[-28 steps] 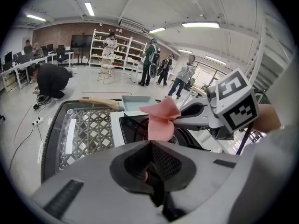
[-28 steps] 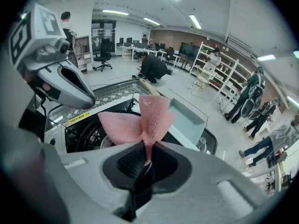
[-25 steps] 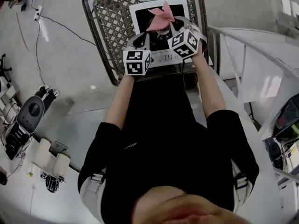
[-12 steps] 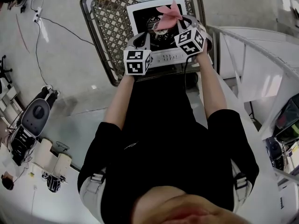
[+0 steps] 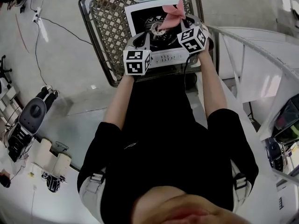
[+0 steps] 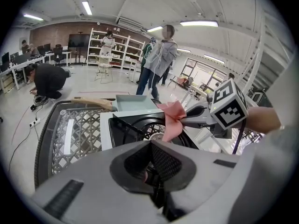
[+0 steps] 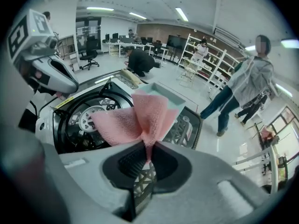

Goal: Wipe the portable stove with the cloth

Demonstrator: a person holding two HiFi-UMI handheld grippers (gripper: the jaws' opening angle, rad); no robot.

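The portable stove (image 5: pixel 140 14) has a white body and a black top with a round burner (image 5: pixel 156 28). It stands on a lattice-topped table (image 5: pixel 110 27). My right gripper (image 5: pixel 174 21) is shut on a pink cloth (image 5: pixel 172 10), which hangs bunched over the stove's right side beside the burner. In the right gripper view the cloth (image 7: pixel 135 118) fans out from the jaws (image 7: pixel 148 146) above the stove top (image 7: pixel 70 125). My left gripper (image 5: pixel 141 37) is at the stove's front left edge. Its jaws (image 6: pixel 150 143) meet with nothing visible between the tips.
A pale teal tray (image 6: pixel 133 102) and a wooden handle (image 6: pixel 96 101) lie behind the stove on the table. White railing (image 5: pixel 252 45) runs on the right. Several people (image 6: pixel 161 55) stand or crouch further off on the floor. A cable (image 5: pixel 60 27) trails at the left.
My right gripper has carried the cloth to the right and a little further back across the stove top. The left gripper has stayed put.
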